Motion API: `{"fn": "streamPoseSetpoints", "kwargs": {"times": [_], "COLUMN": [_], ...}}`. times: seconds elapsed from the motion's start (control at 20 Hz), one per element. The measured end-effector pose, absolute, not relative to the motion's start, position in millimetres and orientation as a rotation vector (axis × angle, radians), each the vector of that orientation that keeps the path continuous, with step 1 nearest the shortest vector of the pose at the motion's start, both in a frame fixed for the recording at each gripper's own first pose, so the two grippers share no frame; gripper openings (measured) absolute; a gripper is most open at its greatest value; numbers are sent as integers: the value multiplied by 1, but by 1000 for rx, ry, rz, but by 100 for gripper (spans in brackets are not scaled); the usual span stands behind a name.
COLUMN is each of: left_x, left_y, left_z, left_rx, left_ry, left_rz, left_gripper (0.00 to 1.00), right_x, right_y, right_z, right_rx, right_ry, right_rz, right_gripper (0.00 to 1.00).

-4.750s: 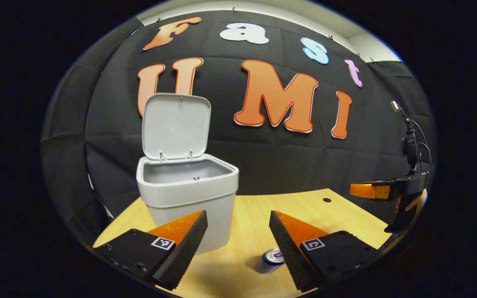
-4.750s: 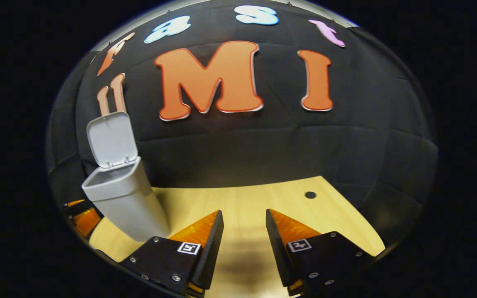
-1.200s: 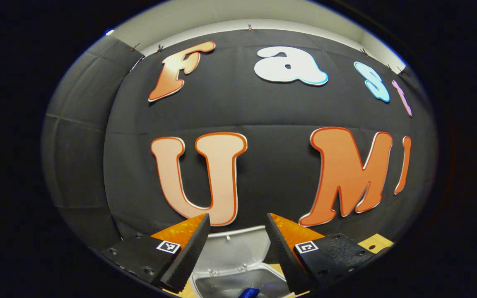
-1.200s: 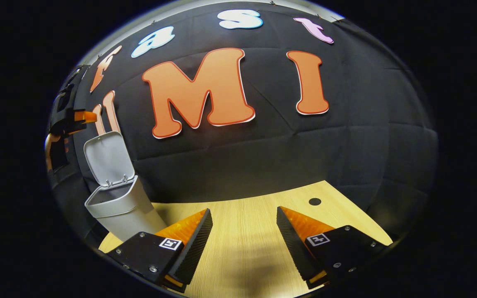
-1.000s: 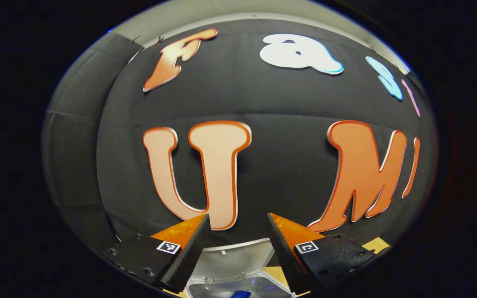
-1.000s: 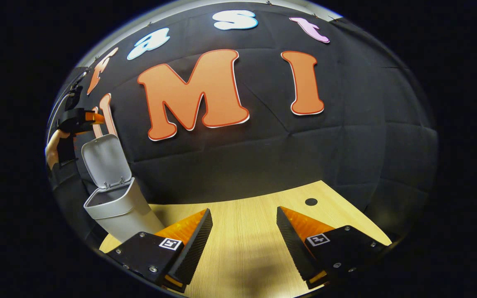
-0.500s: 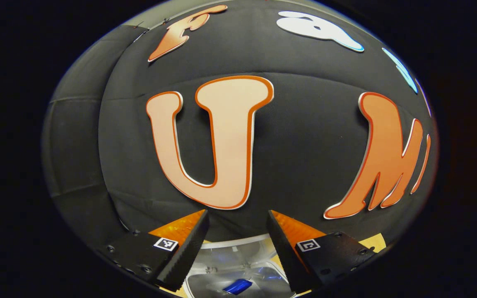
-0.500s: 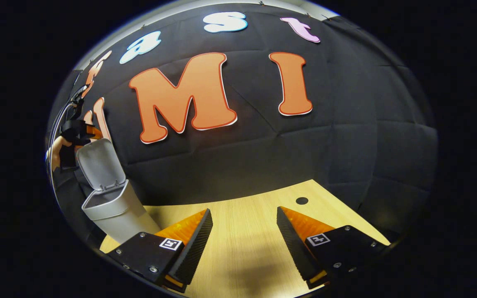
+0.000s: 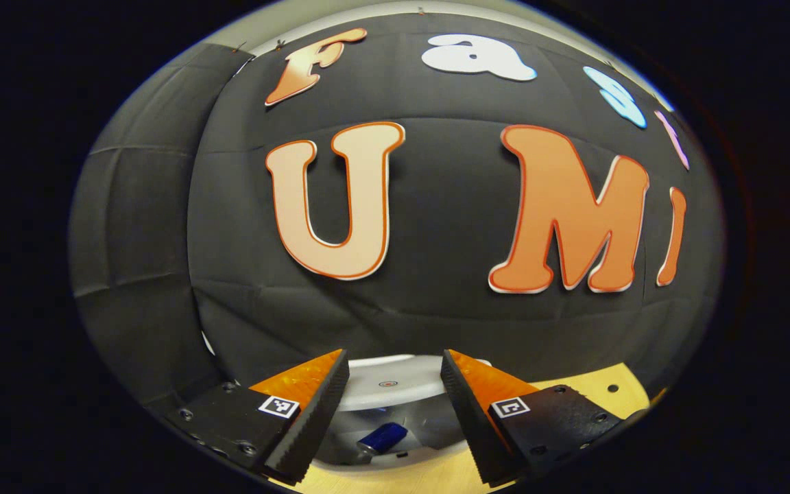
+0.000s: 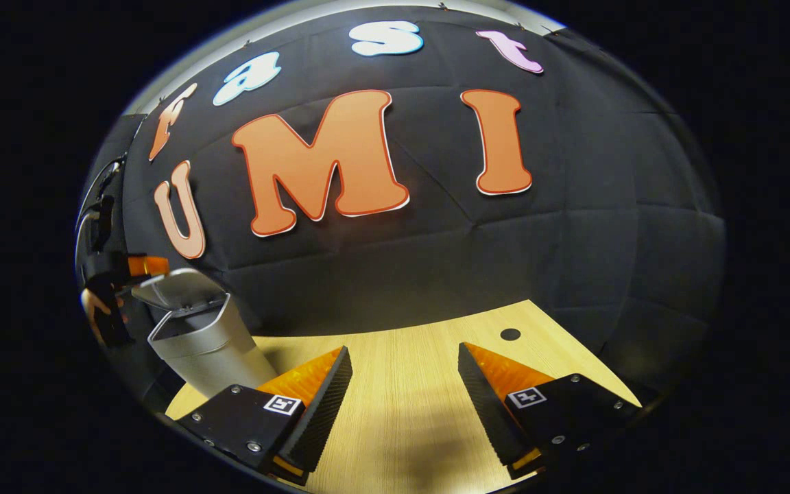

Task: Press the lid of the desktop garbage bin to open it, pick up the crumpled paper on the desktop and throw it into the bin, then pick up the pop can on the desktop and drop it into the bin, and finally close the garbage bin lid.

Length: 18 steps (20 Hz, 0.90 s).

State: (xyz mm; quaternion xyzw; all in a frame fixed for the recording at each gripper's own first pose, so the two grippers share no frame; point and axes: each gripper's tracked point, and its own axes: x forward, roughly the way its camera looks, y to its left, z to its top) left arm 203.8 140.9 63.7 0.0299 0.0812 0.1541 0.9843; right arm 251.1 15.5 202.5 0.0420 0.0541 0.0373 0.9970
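Desktop garbage bin (image 10: 206,350): pale grey, stands at the far left of the wooden desktop (image 10: 409,384) in the right gripper view, close to the black cloth wall (image 10: 573,261). Its lid (image 10: 175,288) is partway down, tilted forward over the mouth, with a gap showing between lid and rim.

Contents: in the left gripper view I look down past the lid (image 9: 388,381) into the bin (image 9: 395,461). A blue pop can (image 9: 382,438) lies on its side inside, under the lid's front edge. I cannot make out crumpled paper in there; the interior is dark.

My left gripper (image 9: 395,374): fingers apart, nothing between them. It is held above the bin and pointed toward the wall, and the lid's top shows in the gap between the fingertips. Whether a finger touches the lid I cannot tell from this view. In the right gripper view the same left gripper (image 10: 136,266) sits just above and behind the lid, at its upper left, with my hand (image 10: 97,309) on the handle below it.

My right gripper (image 10: 405,367): fingers apart, holding nothing, poised low over bare desktop, well apart from the bin, which lies off to its left. A small dark round hole (image 10: 510,335) sits in the desktop ahead to the right.
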Motion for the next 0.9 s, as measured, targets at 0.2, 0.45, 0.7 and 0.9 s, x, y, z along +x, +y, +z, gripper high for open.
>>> {"fn": "streamPoseSetpoints", "kwargs": {"times": [0.2, 0.45, 0.7, 0.9], "left_x": [190, 186, 196, 198], "left_y": [134, 136, 138, 140], "left_z": [25, -15, -22, -28], "left_rx": [70, 33, -16, 37], "left_ry": [181, 234, 241, 241], "left_rz": [315, 326, 296, 290], "left_gripper": [87, 87, 87, 89], "right_x": [245, 237, 234, 232], "right_y": [20, 20, 19, 22], "right_z": [197, 195, 192, 183], "right_rx": [52, 35, 34, 33], "right_ry": [123, 130, 136, 151], "right_rz": [93, 95, 88, 87], "right_gripper": [93, 93, 94, 93]}}
